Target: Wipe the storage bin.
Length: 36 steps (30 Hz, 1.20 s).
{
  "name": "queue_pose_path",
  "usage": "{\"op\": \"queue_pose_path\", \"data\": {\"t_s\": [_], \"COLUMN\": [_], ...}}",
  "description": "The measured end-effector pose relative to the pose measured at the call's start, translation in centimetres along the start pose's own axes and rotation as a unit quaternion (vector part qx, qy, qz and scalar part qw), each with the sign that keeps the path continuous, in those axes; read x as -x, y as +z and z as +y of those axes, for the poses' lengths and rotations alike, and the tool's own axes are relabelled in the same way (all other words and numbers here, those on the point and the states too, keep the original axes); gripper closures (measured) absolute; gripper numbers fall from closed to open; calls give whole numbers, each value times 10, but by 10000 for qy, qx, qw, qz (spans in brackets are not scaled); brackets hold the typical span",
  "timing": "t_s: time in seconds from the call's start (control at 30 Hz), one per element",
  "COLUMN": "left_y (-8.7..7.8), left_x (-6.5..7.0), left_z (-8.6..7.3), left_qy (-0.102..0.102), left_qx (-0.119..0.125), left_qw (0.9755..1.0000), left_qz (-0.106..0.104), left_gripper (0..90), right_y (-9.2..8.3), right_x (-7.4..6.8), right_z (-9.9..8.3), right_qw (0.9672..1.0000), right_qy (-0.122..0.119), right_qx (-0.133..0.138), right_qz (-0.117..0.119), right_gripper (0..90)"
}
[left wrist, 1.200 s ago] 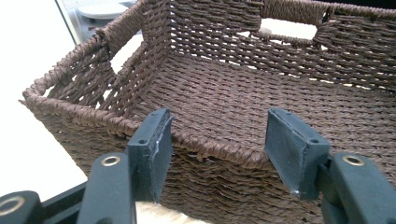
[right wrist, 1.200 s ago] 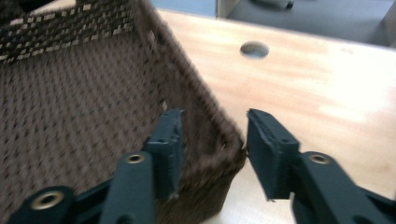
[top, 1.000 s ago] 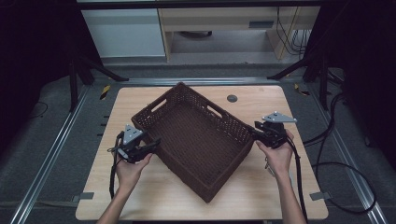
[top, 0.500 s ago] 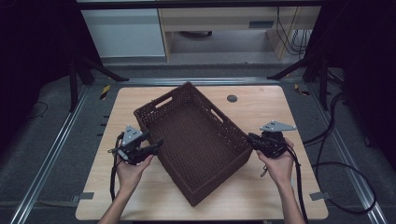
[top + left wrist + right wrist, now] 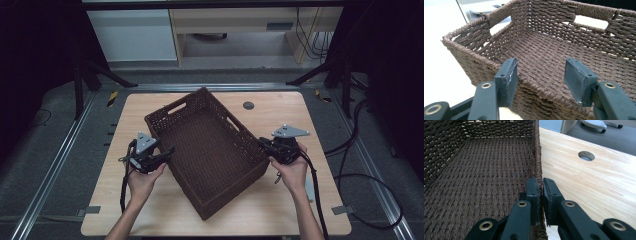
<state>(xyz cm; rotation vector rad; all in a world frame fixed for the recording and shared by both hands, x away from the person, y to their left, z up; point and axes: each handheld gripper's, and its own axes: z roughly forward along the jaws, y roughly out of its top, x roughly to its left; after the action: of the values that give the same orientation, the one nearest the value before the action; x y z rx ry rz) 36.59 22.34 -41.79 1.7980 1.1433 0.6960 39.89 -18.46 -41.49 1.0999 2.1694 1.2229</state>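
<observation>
Brown woven rectangular basket [image 5: 210, 150] mid-frame | right gripper [image 5: 541, 188] clamps its right rim | left gripper [image 5: 540, 75] jaws apart, just closing, straddling near rim

No readable txt, labels, brands or nos. anywhere (all views checked).

A brown woven basket [image 5: 210, 150] sits askew on the wooden table [image 5: 300, 107] between both grippers.

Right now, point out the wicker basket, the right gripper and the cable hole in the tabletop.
wicker basket [image 5: 210, 150], high view, on its woven floor.
right gripper [image 5: 541, 188], right gripper view, between its fingertips, clamped on the basket's rim.
cable hole [image 5: 248, 105], high view, on its centre.
</observation>
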Motion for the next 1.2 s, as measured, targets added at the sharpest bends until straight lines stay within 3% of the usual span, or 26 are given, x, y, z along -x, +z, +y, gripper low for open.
{"op": "queue_pose_path", "data": {"t_s": [0.27,0.4,0.6,0.77,1.0,1.1,1.2], "left_y": [15,19,25,28,34,34,28], "left_x": [-5,-9,-10,-10,-12,-12,-14], "left_z": [8,8,12,14,18,19,17], "left_qy": [-41,-110,-78,-59,-66,-88,-188], "left_qx": [-17,80,23,-13,-38,-91,-87], "left_qw": [9997,9997,9995,9994,9992,9993,9997], "left_qz": [233,214,289,337,396,342,150], "left_gripper": [426,428,419,417,404,393,383], "right_y": [-11,-9,0,-5,9,12,11], "right_x": [-5,0,1,-1,-6,-10,-12], "right_z": [-1,4,2,6,3,1,1], "right_qw": [9994,9996,9996,9986,9990,9989,9991], "right_qy": [93,137,162,131,-10,-59,-108], "right_qx": [-58,114,74,416,213,153,142], "right_qz": [340,239,223,302,383,448,390], "right_gripper": [834,809,796,771,764,809,819]}}
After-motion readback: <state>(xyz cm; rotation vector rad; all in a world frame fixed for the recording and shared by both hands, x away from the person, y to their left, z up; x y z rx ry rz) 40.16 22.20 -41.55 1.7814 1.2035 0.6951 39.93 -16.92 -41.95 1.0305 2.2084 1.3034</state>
